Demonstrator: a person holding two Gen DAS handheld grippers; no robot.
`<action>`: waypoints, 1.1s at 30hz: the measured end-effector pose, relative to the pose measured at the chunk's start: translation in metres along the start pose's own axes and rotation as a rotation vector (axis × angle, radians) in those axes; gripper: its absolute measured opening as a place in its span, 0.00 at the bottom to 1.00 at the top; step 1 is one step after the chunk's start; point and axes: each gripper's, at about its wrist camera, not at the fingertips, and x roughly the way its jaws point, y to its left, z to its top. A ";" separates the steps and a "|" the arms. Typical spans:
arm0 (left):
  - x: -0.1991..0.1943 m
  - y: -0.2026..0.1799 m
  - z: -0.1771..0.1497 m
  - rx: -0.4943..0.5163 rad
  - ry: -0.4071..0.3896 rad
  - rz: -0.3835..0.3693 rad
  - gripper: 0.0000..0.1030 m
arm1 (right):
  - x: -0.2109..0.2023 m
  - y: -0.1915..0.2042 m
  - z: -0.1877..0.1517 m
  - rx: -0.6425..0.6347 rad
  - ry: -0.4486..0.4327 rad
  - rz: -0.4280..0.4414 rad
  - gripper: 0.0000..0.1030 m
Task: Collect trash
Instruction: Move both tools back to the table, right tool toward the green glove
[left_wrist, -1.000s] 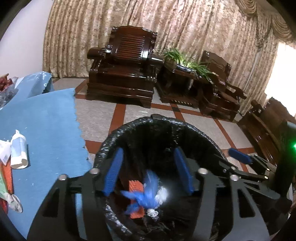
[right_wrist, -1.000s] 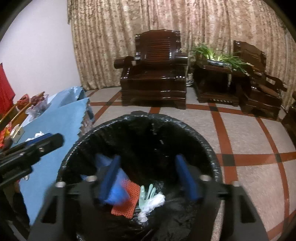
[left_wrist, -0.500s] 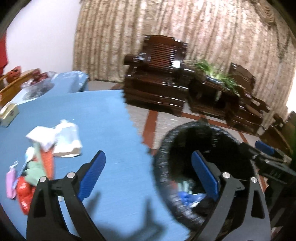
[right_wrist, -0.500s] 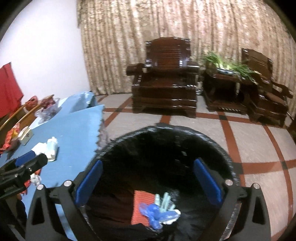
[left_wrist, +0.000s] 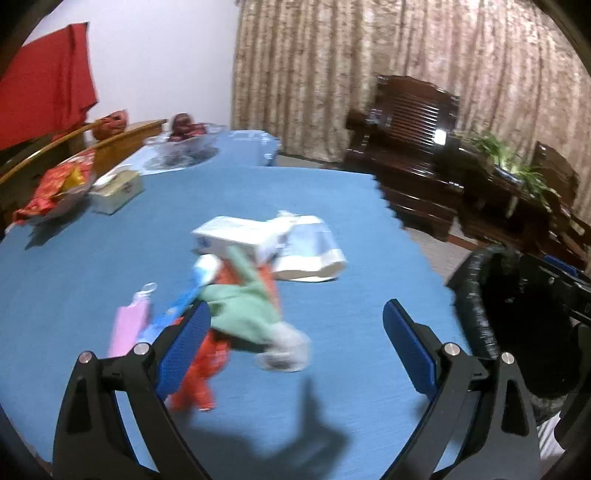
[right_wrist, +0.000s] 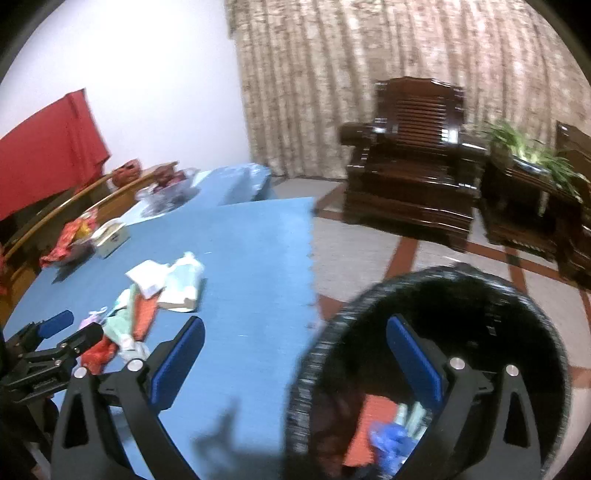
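Observation:
A pile of trash lies on the blue table (left_wrist: 92, 266): a white carton (left_wrist: 236, 236), a white pouch (left_wrist: 314, 254), a green wrapper (left_wrist: 243, 306), an orange-red wrapper (left_wrist: 195, 380) and a pink piece (left_wrist: 127, 328). My left gripper (left_wrist: 297, 317) hovers over the near side of the pile, open and empty. My right gripper (right_wrist: 295, 325) is open and empty, straddling the table edge and the rim of the black-lined bin (right_wrist: 436, 280). Orange (right_wrist: 373, 410) and blue scraps (right_wrist: 388, 439) lie in the bin. The left gripper (right_wrist: 74, 328) also shows by the pile (right_wrist: 147, 288).
At the table's far left stand a tissue box (left_wrist: 116, 190), a red snack bag (left_wrist: 55, 184) and a glass fruit bowl (left_wrist: 184, 144). Dark wooden armchairs (right_wrist: 410, 166) and a potted plant (right_wrist: 528, 147) stand beyond the tiled floor. The bin (left_wrist: 476, 295) sits just right of the table.
Both grippers swung left from above the bin towards the table. Their jaws widened, and the blue scraps seen between them earlier now lie in the bin.

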 end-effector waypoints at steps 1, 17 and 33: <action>-0.002 0.008 -0.001 -0.008 0.000 0.013 0.89 | 0.003 0.006 0.000 -0.008 0.000 0.011 0.94; -0.002 0.102 -0.023 -0.117 0.023 0.156 0.89 | 0.078 0.133 -0.017 -0.170 0.086 0.215 0.80; 0.005 0.146 -0.033 -0.164 0.042 0.203 0.89 | 0.121 0.192 -0.043 -0.268 0.213 0.306 0.56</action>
